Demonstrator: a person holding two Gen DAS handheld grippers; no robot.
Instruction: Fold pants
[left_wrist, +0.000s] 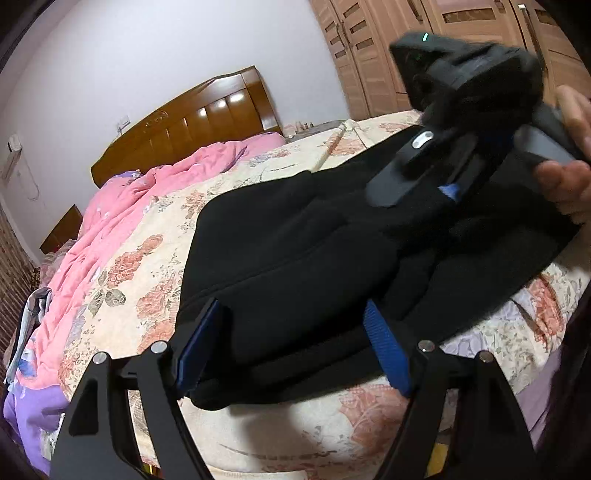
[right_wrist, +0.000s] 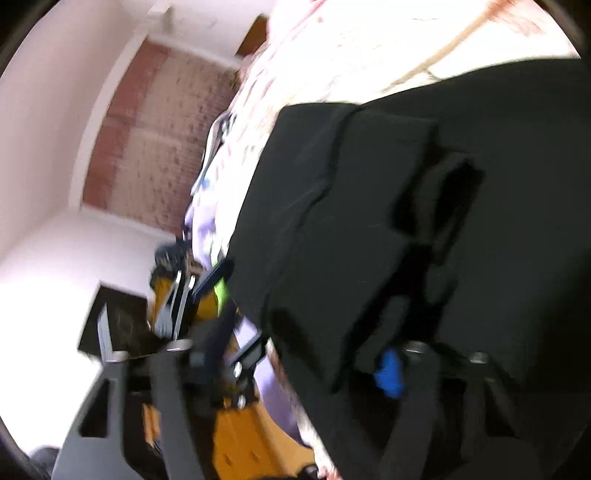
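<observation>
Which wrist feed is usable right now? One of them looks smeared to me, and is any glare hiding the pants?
Left wrist view: mostly sharp; the black pants and floral bedspread read clearly, only the right gripper is motion-blurred, glare just on the headboard. Right wrist view: tilted and smeared throughout, bedspread blown out white at top, pants a near-featureless black mass.

Left gripper (left_wrist: 295, 343) fingers (left_wrist: 388, 349) straddle the folded black pants (left_wrist: 295, 240) on the floral bedspread (left_wrist: 147, 266).
</observation>
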